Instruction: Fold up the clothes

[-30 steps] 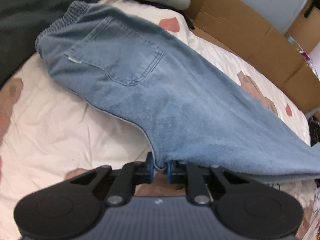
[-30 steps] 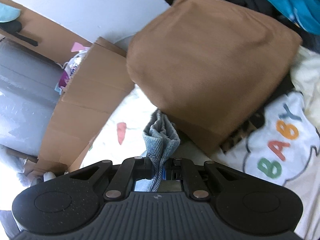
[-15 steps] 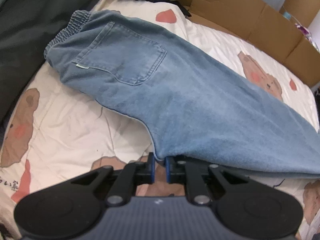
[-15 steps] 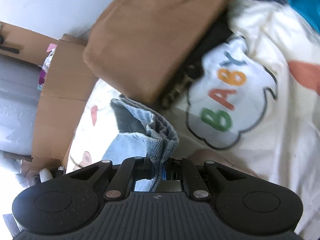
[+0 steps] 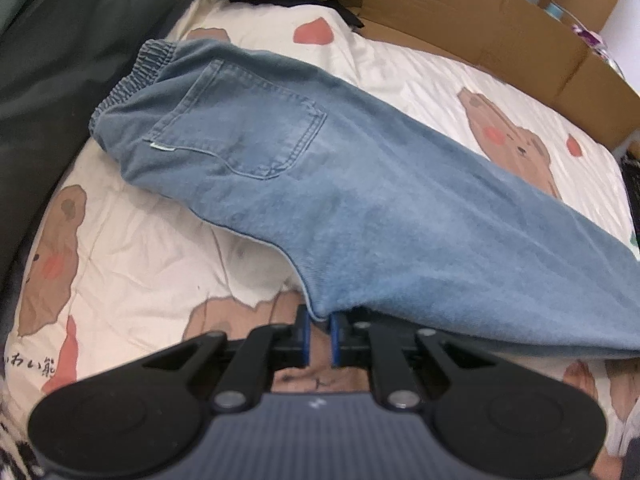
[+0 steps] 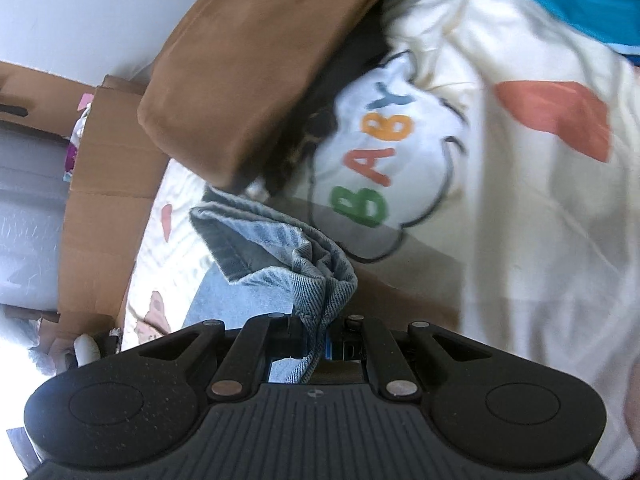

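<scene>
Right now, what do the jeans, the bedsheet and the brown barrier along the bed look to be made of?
Jeans: faded blue denim, matte, with visible twill weave and stitched pocket seams; the waistband looks elasticated. Bedsheet: soft cream woven fabric, probably cotton, wrinkled and printed with bears. Barrier: plain brown cardboard, matte, with fold creases.

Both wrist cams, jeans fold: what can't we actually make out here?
- Left wrist: jeans run off the right edge, so leg ends unseen; fabric overhangs the left gripper, hiding its bite.
- Right wrist: bunched denim hides the right gripper pads.
- Right wrist: dark item under the brown folded garment is mostly covered, unidentifiable.
- Right wrist: bedding is motion-blurred.
</scene>
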The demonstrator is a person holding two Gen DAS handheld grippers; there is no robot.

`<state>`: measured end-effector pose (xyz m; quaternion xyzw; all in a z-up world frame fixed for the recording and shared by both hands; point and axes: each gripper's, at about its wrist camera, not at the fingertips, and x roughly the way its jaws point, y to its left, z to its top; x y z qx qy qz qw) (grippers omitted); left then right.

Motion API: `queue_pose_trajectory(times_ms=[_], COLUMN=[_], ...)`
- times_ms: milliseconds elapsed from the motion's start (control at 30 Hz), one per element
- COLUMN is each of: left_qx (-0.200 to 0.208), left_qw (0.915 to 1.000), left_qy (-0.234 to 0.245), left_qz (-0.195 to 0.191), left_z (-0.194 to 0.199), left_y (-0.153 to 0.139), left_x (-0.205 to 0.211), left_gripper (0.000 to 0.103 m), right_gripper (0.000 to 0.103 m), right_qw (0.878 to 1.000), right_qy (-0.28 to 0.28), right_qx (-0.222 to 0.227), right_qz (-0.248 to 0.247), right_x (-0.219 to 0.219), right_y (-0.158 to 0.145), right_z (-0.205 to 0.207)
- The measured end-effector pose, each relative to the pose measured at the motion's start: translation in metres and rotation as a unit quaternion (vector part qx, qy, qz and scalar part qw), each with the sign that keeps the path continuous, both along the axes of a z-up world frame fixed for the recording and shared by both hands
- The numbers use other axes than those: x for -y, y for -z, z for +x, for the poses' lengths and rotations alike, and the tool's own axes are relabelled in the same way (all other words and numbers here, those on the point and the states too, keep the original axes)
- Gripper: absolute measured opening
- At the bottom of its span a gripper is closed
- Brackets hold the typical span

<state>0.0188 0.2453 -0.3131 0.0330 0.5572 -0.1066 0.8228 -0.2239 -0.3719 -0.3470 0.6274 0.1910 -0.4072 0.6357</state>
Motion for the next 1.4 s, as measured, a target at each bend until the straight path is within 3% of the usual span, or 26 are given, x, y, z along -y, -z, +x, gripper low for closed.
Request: queue_pose_trajectory(times_ms=[467, 733, 900, 967, 1133, 1267, 1400], left_qx=[-0.020, -0.033, -0.060, -0.079, -0.089, -0.080, -0.070], left_qw=[0.9998, 0.9995, 0.9982, 0.9967, 0.9955, 0.9961, 0.9967], left_qy=[0.008, 0.000, -0.003, -0.011, -0.010, -0.020, -0.019], left_qz=[-0.001, 0.000, 0.007, 0.012, 0.031, 0.034, 0.036], left_z=[0.009, 0.012, 0.023, 0.032, 0.041, 0.049, 0.059], left_y=[-0.009, -0.010, 0.011, 0.012, -0.010, -0.029, -0.046], left_x=[0.000, 0.003, 0.003, 0.005, 0.010, 0.004, 0.008], left_gripper=[0.010, 0.010, 0.010, 0.012, 0.014, 0.015, 0.020], right_gripper=[0.006, 0.006, 0.008, 0.015, 0.030, 0.031, 0.032], right_qw=[0.999, 0.999, 0.998, 0.997, 0.995, 0.993, 0.993], right_qy=[-0.001, 0.014, 0.024, 0.026, 0.032, 0.049, 0.026], right_qx=[-0.031, -0.026, -0.050, -0.054, -0.081, -0.107, -0.116], right_qz=[0.019, 0.018, 0.038, 0.048, 0.039, 0.026, -0.020], right_x=[-0.021, -0.021, -0.024, -0.022, -0.022, -0.021, -0.015], right_y=[0.007, 0.001, 0.027, 0.033, 0.022, 0.015, -0.003], right_z=[-0.035, -0.050, -0.053, -0.052, -0.061, -0.074, -0.069])
